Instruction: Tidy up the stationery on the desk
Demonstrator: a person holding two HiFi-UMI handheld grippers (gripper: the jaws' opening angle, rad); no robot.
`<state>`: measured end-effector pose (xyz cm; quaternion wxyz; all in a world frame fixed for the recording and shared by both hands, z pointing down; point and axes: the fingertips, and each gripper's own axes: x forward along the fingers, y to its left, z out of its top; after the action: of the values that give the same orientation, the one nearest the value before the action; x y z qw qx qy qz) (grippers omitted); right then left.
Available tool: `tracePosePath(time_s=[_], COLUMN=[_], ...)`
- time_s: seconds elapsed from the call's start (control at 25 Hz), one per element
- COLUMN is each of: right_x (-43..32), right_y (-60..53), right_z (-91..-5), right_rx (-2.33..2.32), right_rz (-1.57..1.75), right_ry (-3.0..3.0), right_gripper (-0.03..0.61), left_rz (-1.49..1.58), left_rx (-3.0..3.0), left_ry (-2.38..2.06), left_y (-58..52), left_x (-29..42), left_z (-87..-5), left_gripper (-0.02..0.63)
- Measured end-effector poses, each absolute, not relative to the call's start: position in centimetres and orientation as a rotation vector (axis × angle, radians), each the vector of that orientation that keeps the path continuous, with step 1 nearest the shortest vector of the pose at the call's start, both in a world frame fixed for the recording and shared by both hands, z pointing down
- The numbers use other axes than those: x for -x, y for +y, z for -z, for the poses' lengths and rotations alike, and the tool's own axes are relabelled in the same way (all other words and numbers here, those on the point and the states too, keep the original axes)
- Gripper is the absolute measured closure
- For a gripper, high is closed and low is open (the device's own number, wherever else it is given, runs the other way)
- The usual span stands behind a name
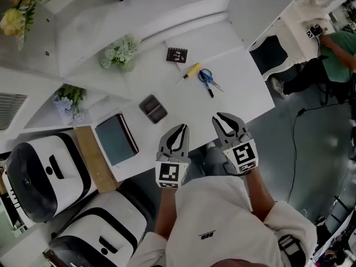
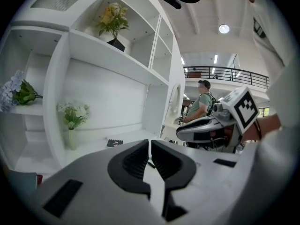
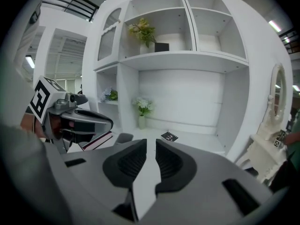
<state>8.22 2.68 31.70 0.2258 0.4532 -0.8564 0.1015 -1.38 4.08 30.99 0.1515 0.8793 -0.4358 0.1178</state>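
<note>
Overhead, I see the white desk (image 1: 236,90) with the stationery spread over it and both tools held at its near edge, apart from every item. My left tool (image 1: 179,128) has its jaws together but for a thin slit, with nothing between them. My right tool (image 1: 221,117) is likewise closed and empty, and its own view shows only a narrow gap between the ribbed pads. Blue-handled scissors (image 1: 207,80) lie toward the far right of the desk. A yellow-handled pen-like item (image 1: 189,71) lies just beside them on the left, and I cannot tell whether the two touch. A small black card (image 1: 177,55) lies farther back, near a vase of pale flowers (image 1: 119,52). A dark grey block (image 1: 153,108), whose kind I cannot tell, sits near the middle, ahead and left of the left tool. A dark notebook (image 1: 115,140) with a red edge lies at the left end, beside a wooden board (image 1: 95,159). A second bunch of flowers (image 1: 69,99) stands on a side shelf left of the desk. Beyond the desk's right end, a person in a green top (image 1: 338,48) sits apart.
</note>
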Motion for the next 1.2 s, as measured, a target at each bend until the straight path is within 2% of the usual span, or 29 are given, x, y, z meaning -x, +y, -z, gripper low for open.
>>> tracePosePath(time_s=[0.4,1.2], right_x=[-8.6,-11.3], right_y=[-1.5,-9.1], right_z=[-34.7,-46.5], right_rx=[-1.225,-1.123], right_rz=[-0.315,-0.462], right_ry=[-2.327,-2.241], right_gripper=[0.532,0.54], left_rz=[-0.37,-0.465], left_rx=[-2.5,-2.444], left_ry=[-1.205,-1.158], left_y=[0.9,-6.0], left_x=[0.1,-3.9], left_z=[-34.2,-42.5], left_gripper=[0.614,0.614])
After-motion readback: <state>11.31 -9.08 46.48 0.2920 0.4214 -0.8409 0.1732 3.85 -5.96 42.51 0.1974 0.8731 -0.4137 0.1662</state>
